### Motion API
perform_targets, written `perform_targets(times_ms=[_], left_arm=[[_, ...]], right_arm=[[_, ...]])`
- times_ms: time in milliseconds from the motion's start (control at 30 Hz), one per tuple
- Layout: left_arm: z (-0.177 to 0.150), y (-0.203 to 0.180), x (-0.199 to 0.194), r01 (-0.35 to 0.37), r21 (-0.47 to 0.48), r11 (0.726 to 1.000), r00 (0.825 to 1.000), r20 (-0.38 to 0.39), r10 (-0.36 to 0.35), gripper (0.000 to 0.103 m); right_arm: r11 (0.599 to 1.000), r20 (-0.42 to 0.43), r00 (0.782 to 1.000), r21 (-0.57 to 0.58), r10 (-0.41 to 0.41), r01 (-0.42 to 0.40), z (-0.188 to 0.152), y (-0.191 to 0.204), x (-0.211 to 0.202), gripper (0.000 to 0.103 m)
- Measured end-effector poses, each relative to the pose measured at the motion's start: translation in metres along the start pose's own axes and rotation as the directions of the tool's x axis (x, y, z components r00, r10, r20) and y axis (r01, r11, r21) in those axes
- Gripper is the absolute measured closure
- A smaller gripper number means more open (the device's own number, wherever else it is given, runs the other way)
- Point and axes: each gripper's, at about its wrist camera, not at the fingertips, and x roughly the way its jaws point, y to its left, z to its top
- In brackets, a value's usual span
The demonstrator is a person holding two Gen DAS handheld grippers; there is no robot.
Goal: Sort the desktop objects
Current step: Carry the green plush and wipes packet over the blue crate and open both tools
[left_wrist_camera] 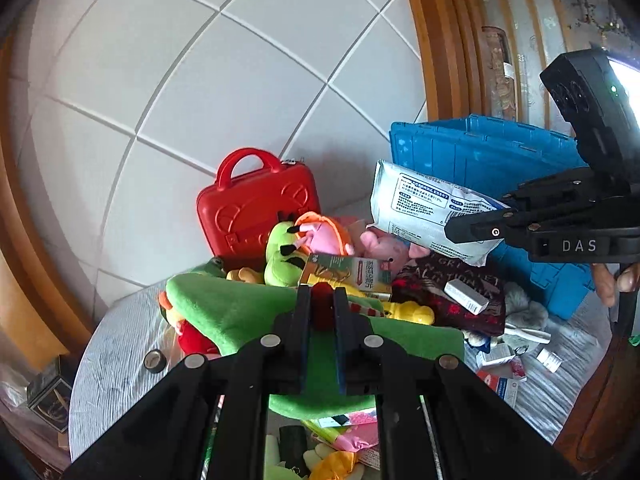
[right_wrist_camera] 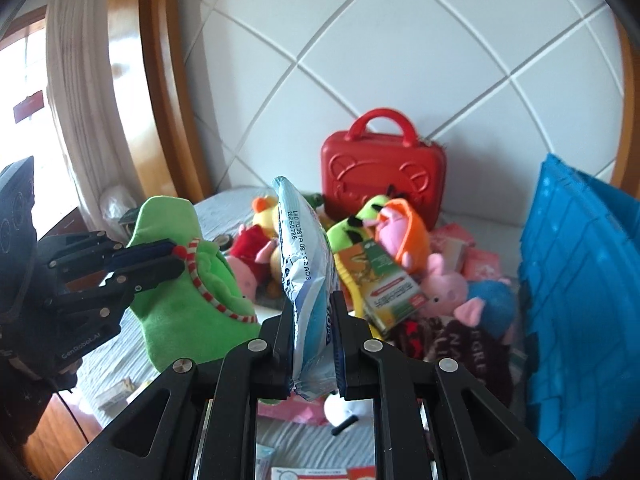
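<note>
My left gripper point(left_wrist_camera: 322, 293) is shut on a green plush toy point(left_wrist_camera: 240, 308), with the toy's red pompom pinched between the fingers. The toy hangs above the table. In the right wrist view the same green plush toy point(right_wrist_camera: 176, 280), trimmed with a red-and-white cord, hangs from the left gripper point(right_wrist_camera: 180, 258) at the left. My right gripper point(right_wrist_camera: 310, 308) is shut on a white and blue soft packet point(right_wrist_camera: 304, 264) that stands upright between its fingers. The left wrist view shows that packet point(left_wrist_camera: 420, 208) in the right gripper point(left_wrist_camera: 452, 230), lifted in front of a blue crate point(left_wrist_camera: 480, 152).
A red hard case point(right_wrist_camera: 380, 172) stands against the tiled wall. Below it lie several plush toys point(right_wrist_camera: 444, 284), a green and orange box point(right_wrist_camera: 384, 284), a dark cloth point(left_wrist_camera: 440, 296), small boxes point(left_wrist_camera: 466, 296) and a tape roll point(left_wrist_camera: 155, 360) on the grey-covered table point(left_wrist_camera: 116, 360). The blue crate point(right_wrist_camera: 580, 280) stands at the right.
</note>
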Motion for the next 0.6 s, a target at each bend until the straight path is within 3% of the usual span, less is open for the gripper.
perform_targets(times_ms=[133,300,433,600], left_arm=[[0.029,-0.017,-0.013,0.045,0.045,0.998,0.997,0.068,-0.048,0.093],[0.07,-0.05,-0.024,0.11,0.111,0.988,0.98,0.155,-0.127,0.093],[0.107,-0.085,-0.028,0.163,0.143,0.976,0.958,0.213,-0.191,0.093],[0.161,-0.142,-0.035,0.208,0.202,0.957,0.92,0.293,-0.262,0.093]], right_arm=[[0.998,0.042,0.997,0.016,-0.067,0.066,0.006,-0.001,-0.035,0.089],[0.985,0.104,0.98,0.031,-0.17,0.167,0.012,-0.01,-0.089,0.089],[0.968,0.168,0.954,0.071,-0.249,0.24,0.014,-0.028,-0.143,0.089],[0.935,0.25,0.902,0.134,-0.353,0.329,0.013,-0.065,-0.221,0.089]])
